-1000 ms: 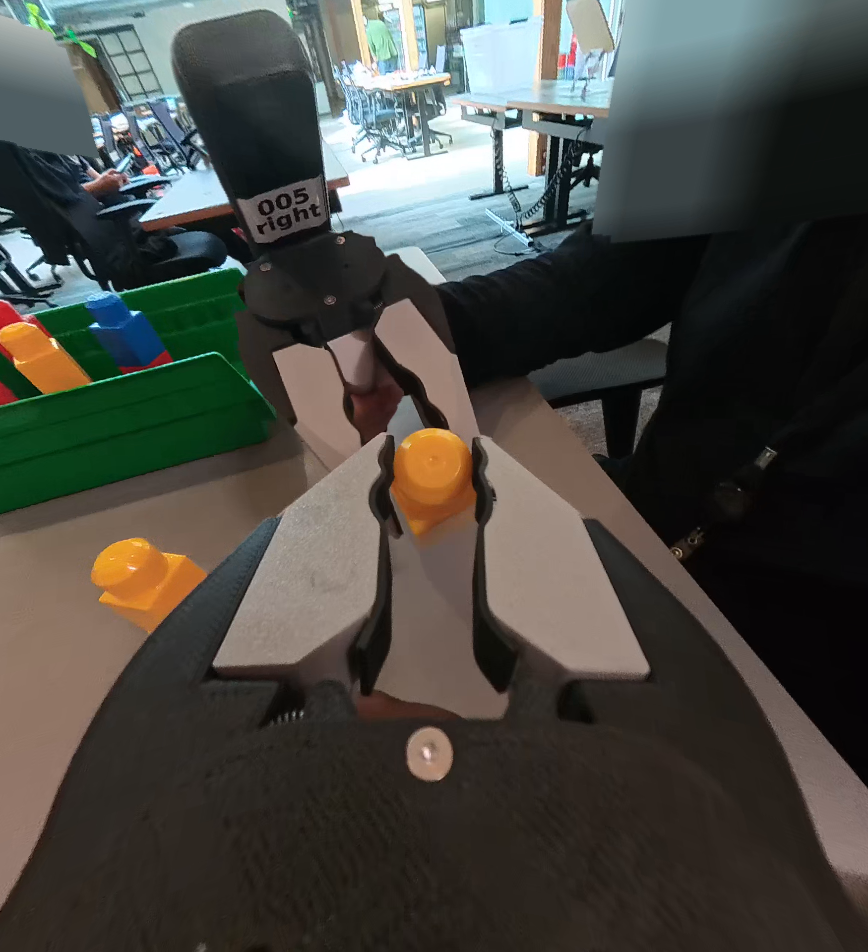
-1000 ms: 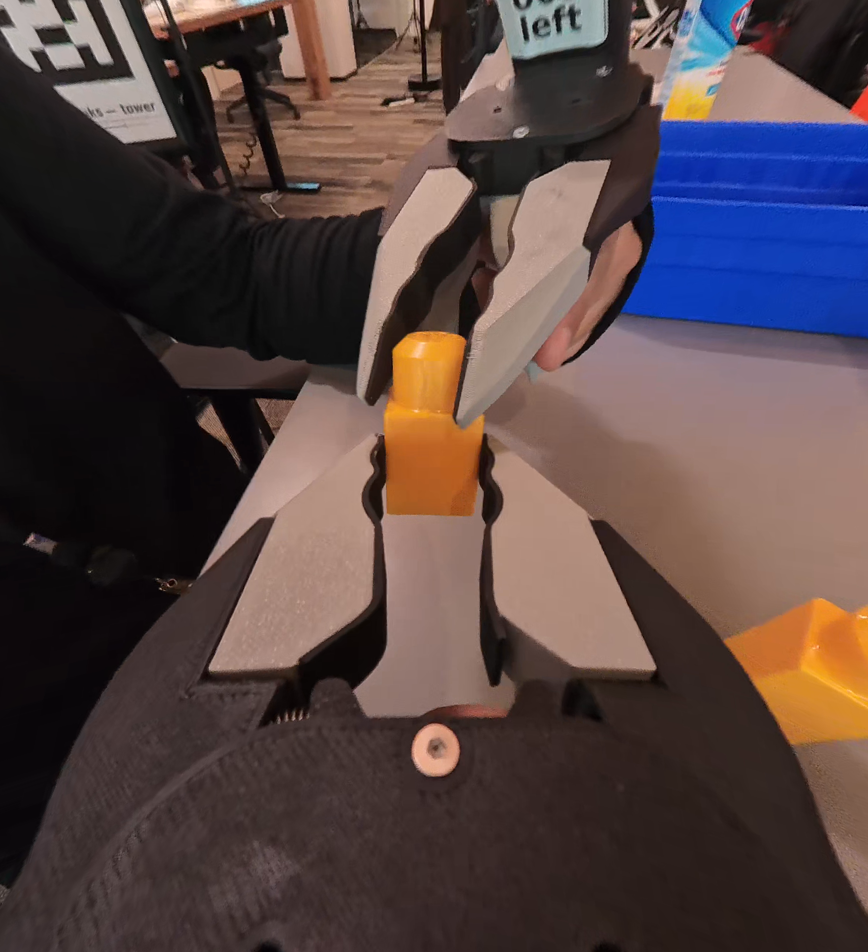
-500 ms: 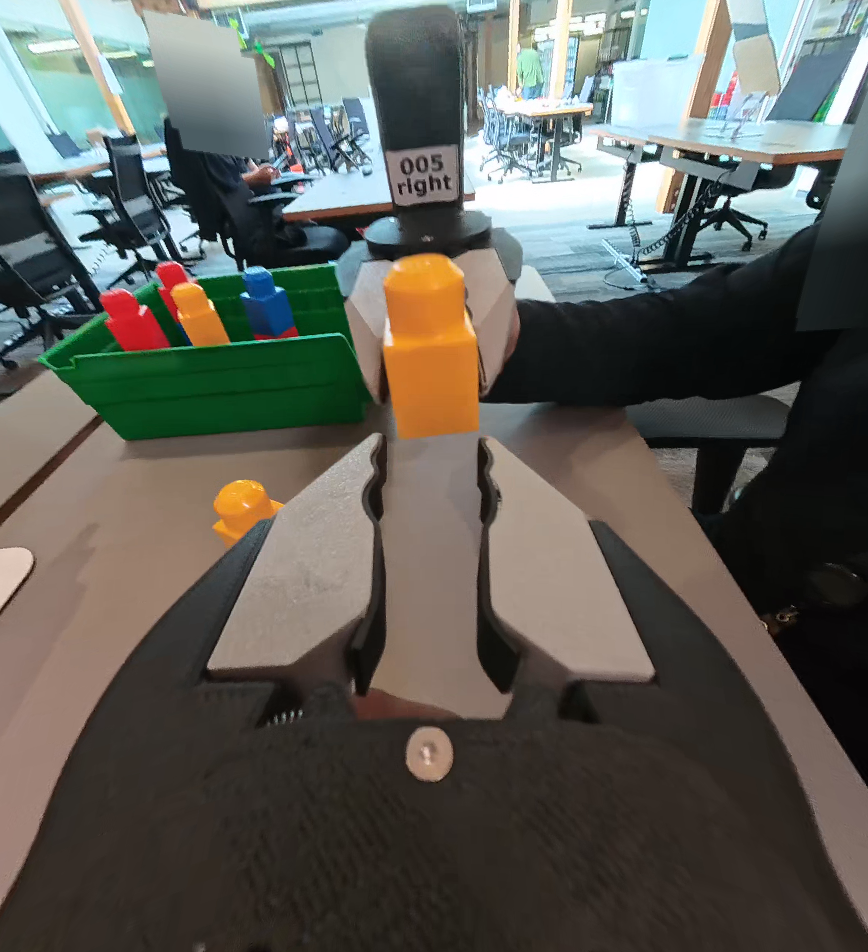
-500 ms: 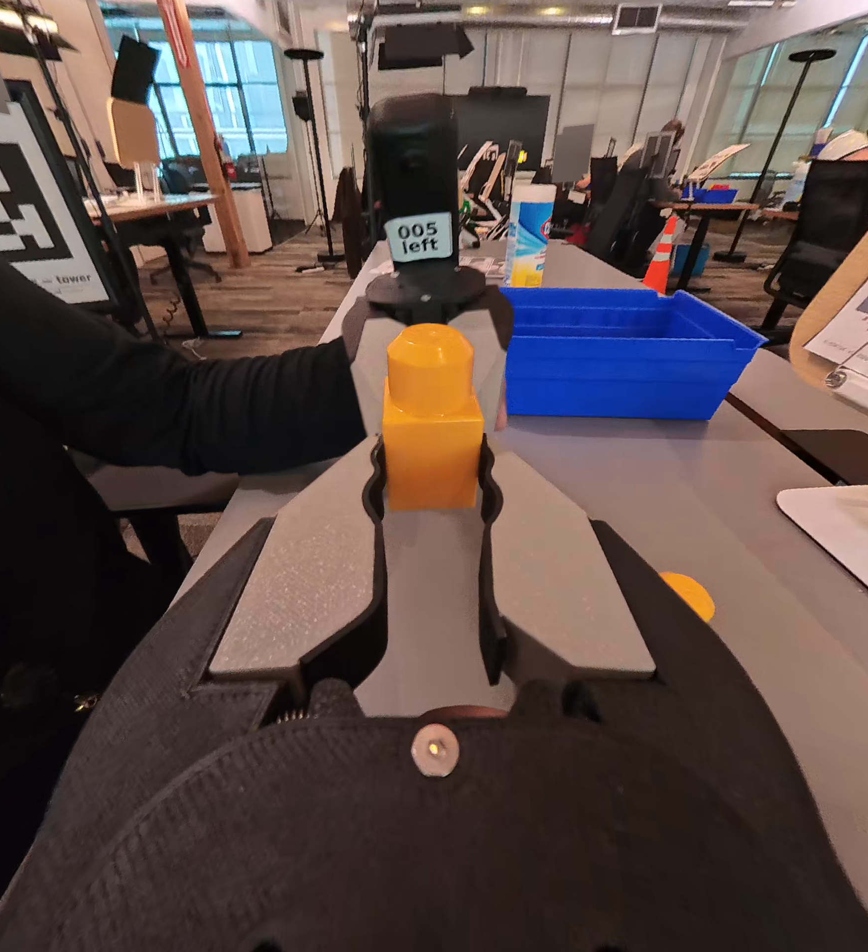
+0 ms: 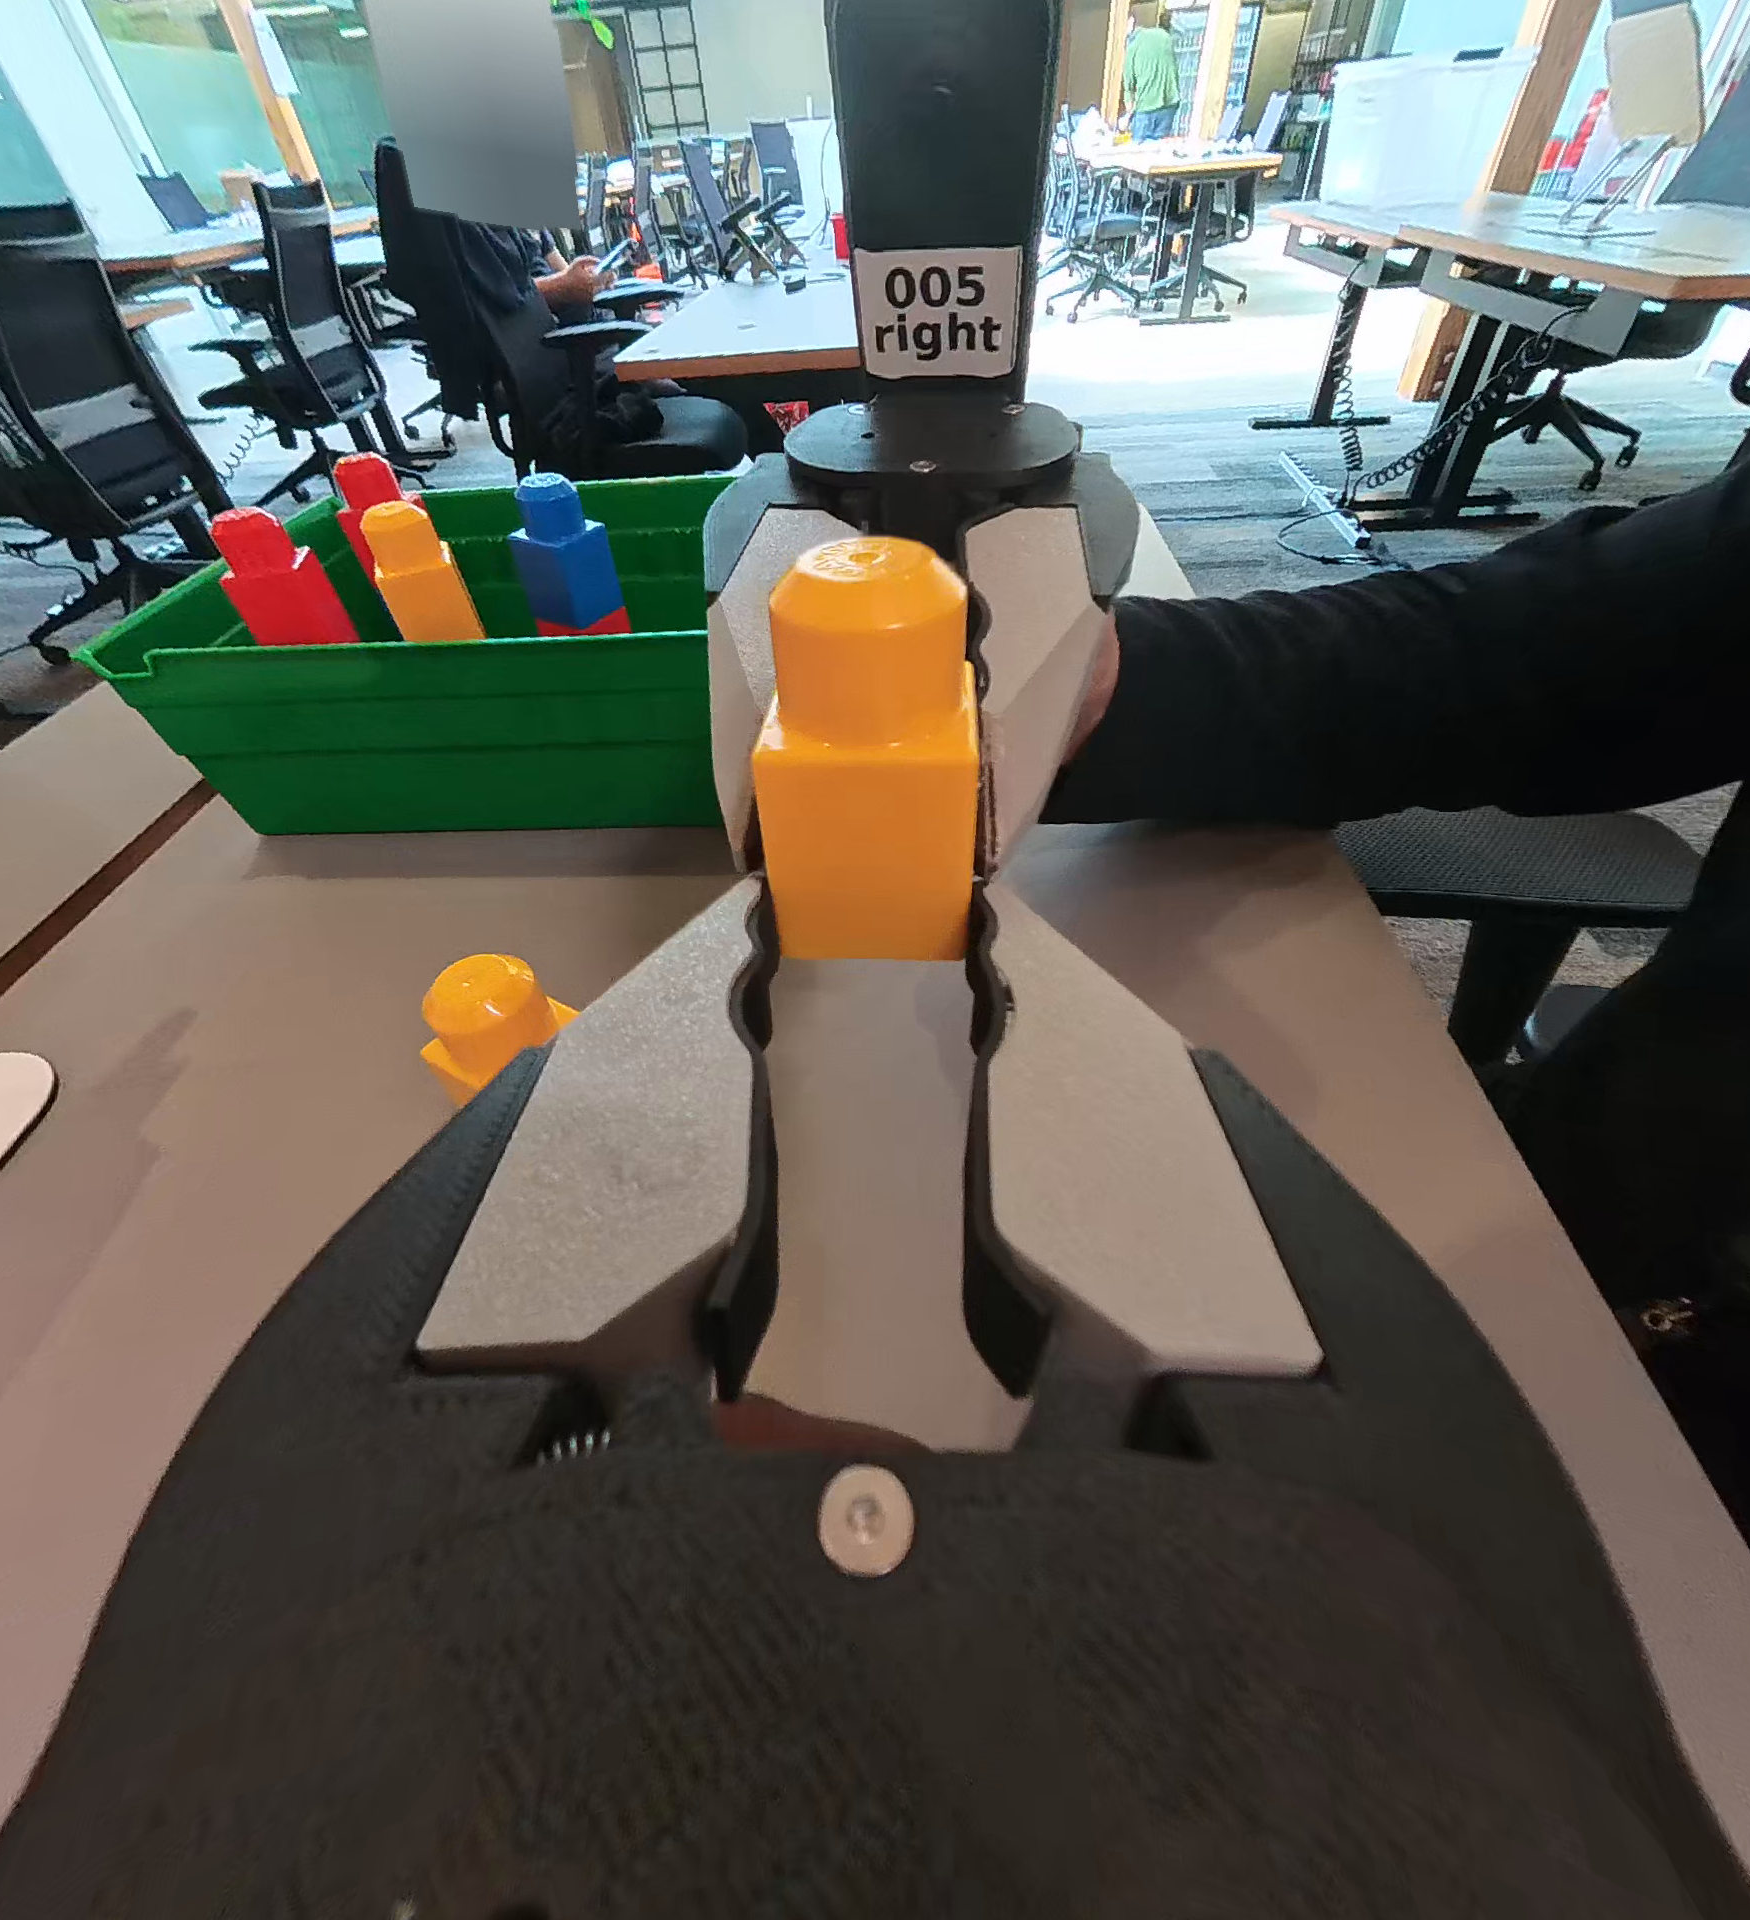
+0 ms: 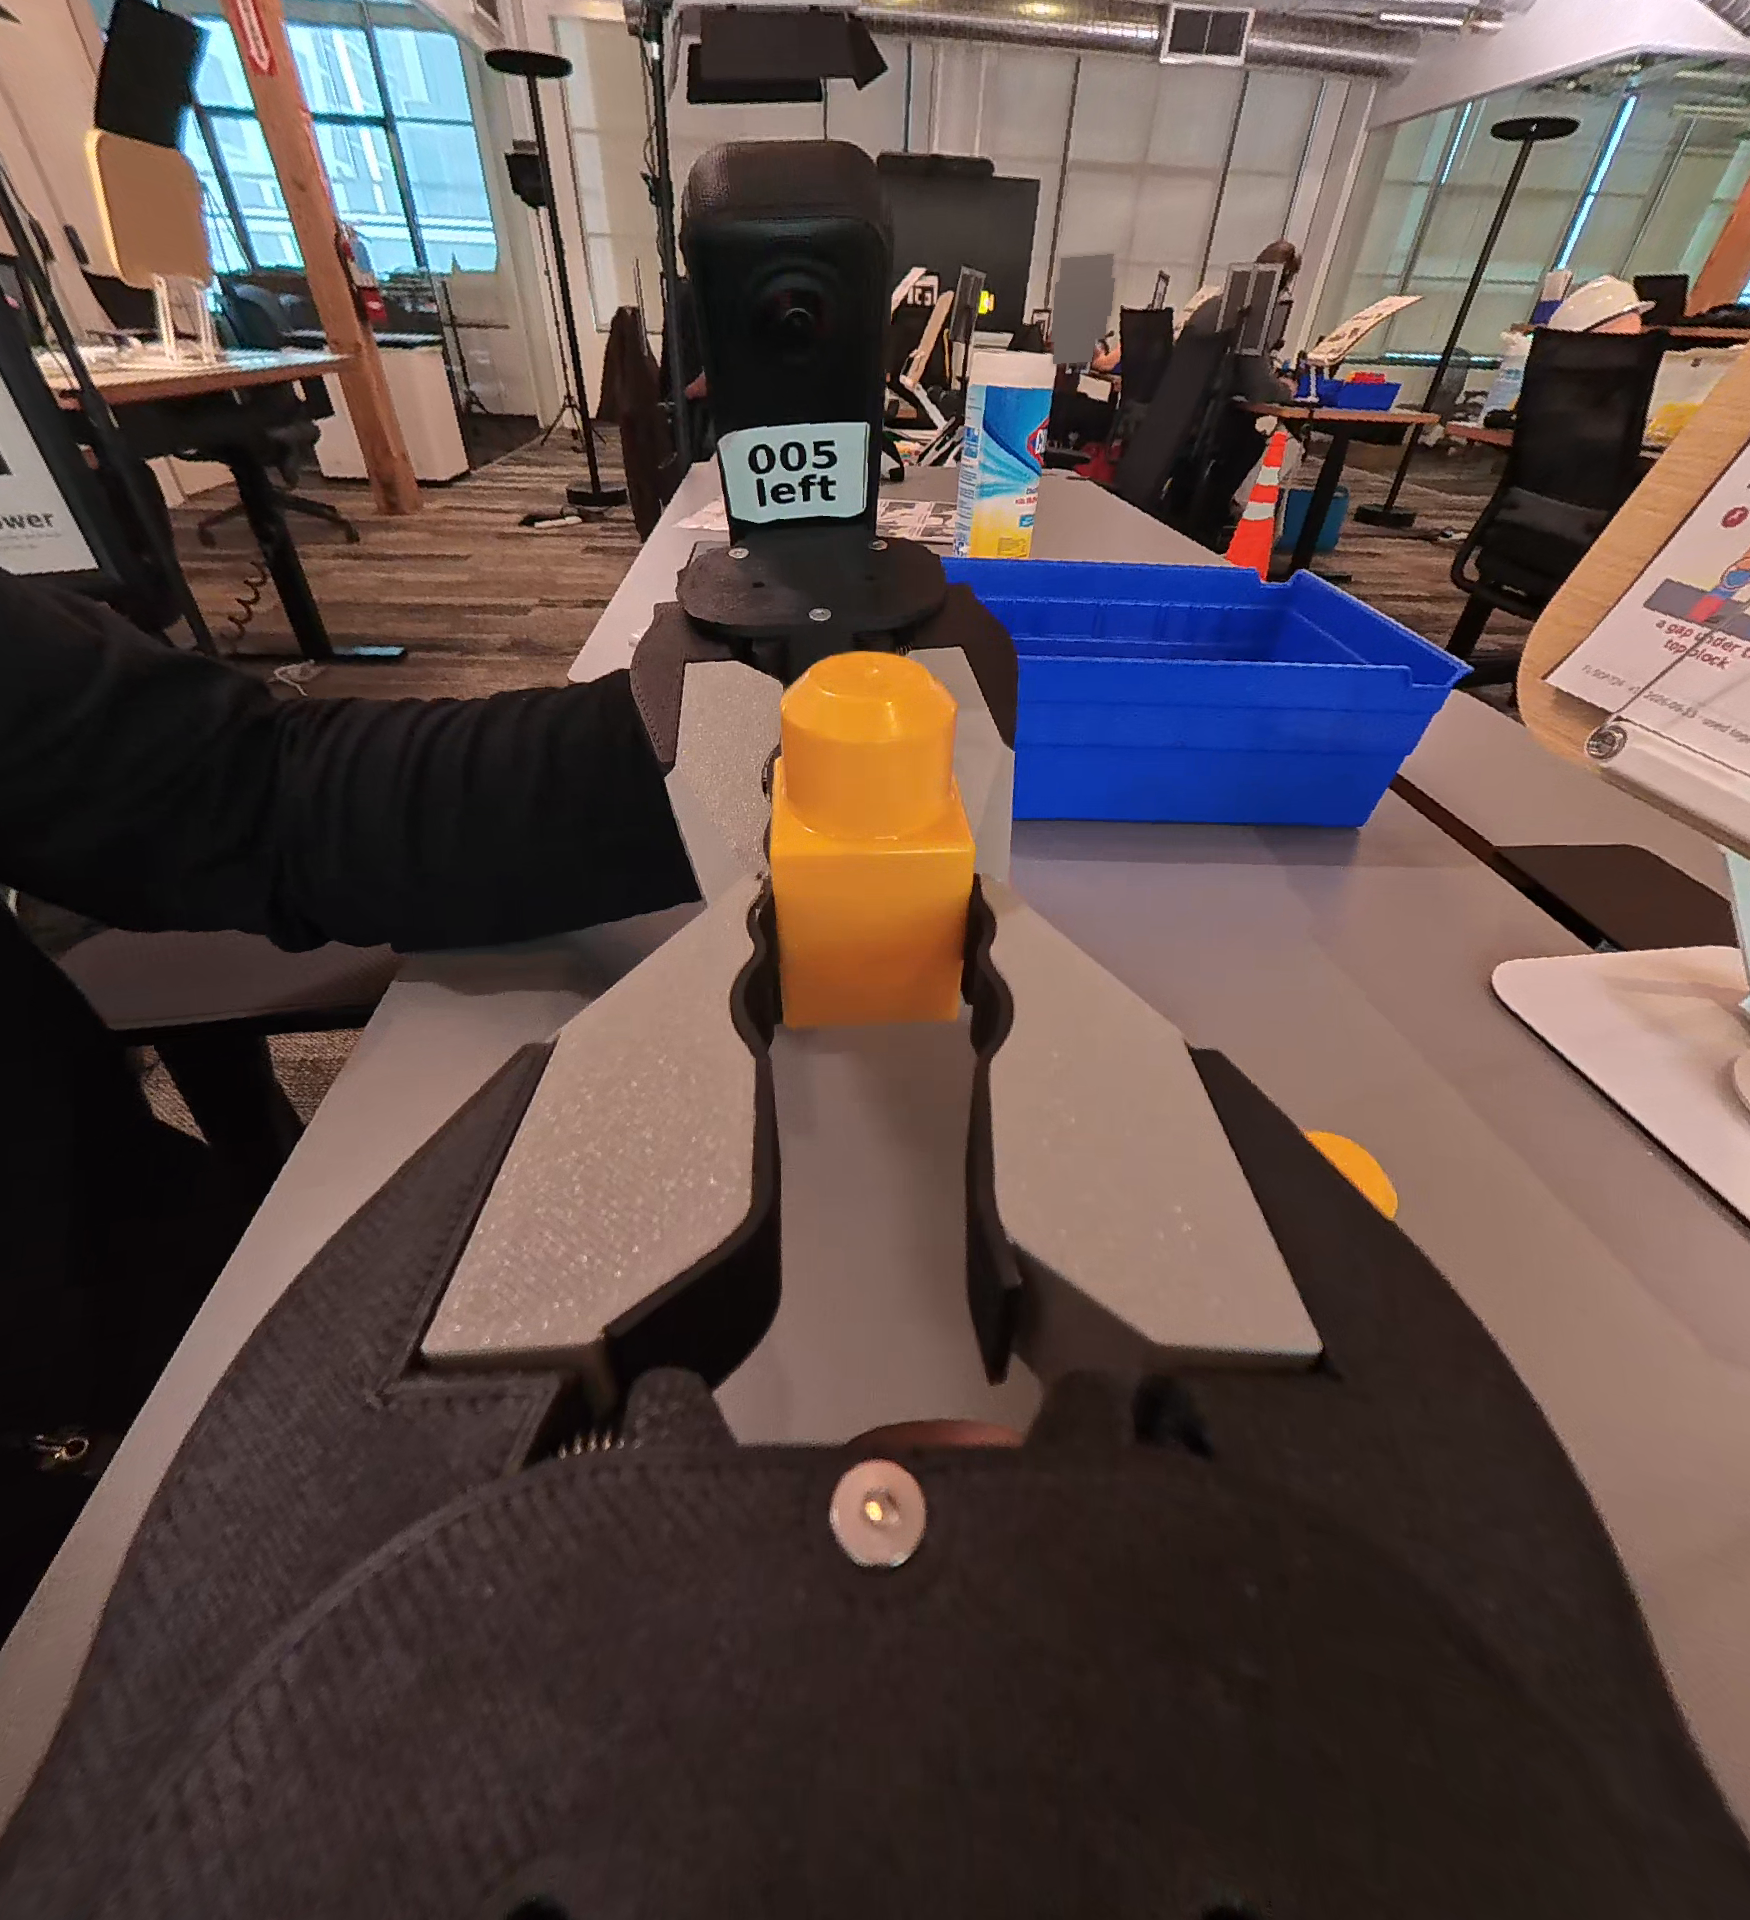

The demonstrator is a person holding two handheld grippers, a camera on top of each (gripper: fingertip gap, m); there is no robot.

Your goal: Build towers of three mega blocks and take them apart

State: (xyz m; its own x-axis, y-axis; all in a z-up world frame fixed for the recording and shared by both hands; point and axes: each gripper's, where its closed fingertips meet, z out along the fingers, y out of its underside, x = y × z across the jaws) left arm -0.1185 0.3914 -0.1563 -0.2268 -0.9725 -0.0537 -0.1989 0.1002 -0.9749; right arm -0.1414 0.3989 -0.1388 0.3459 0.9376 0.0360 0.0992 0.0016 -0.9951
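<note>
While both grippers' jaws are clamping the same orange block (image 5: 866, 821) above the bench (image 5: 227, 966), the person is needing steady, level hands, with the other orange block (image 5: 486, 1013) lying nearby.

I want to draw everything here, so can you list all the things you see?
Held block: 1, orange, upright between the two grippers.
Loose block: 1, orange, tipped over on the table.
Green bin: 1, at the table's far end.
Blocks in green bin: 2 red, 1 orange, 1 blue.
Blue bin: 1, at the table's other end.
Wipes tub: 1, white, blue and yellow, behind the blue bin.
Cone: 1, orange, on the floor.
Table: 1, grey.
Right gripper: jaws pressed on the held block.
Left gripper: jaws either side of the same block.
</note>
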